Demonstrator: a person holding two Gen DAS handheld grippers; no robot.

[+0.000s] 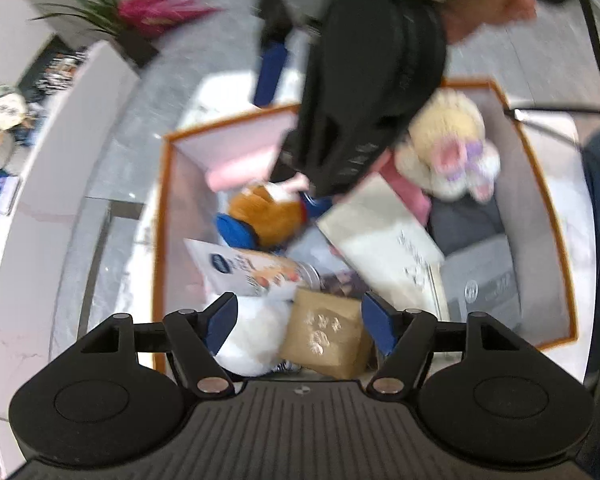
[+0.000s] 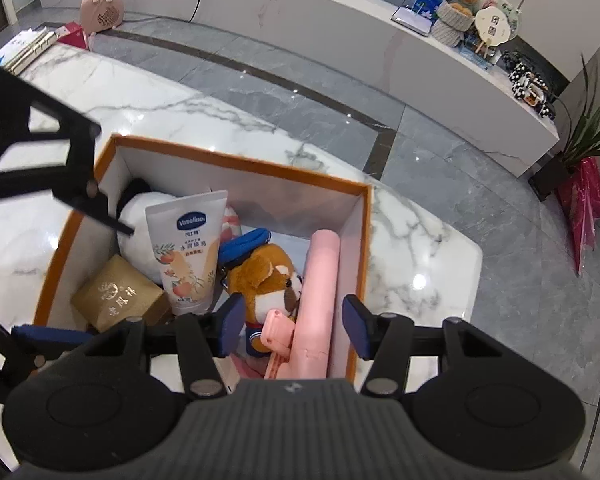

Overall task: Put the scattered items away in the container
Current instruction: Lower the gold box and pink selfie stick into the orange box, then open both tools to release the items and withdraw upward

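An orange-rimmed box (image 1: 168,200) (image 2: 236,162) sits on a white marble table and holds the items. Inside lie a Vaseline tube (image 2: 188,252) (image 1: 252,270), a brown plush dog (image 2: 268,276) (image 1: 266,214), a gold box (image 2: 118,298) (image 1: 328,336), a pink device (image 2: 316,300), a white plush (image 1: 252,332), a cream plush (image 1: 448,148) and a white carton (image 1: 384,248). My left gripper (image 1: 300,322) hangs open and empty over the box's near end. My right gripper (image 2: 294,326) is open and empty over the pink device; its body (image 1: 364,92) shows in the left wrist view.
The marble table (image 2: 140,100) extends beyond the box, with papers and a red item (image 2: 74,36) at its far left. Grey floor (image 2: 340,96) lies beyond it, and a long white bench (image 2: 340,12) carries toys. A potted plant (image 2: 580,148) stands at right.
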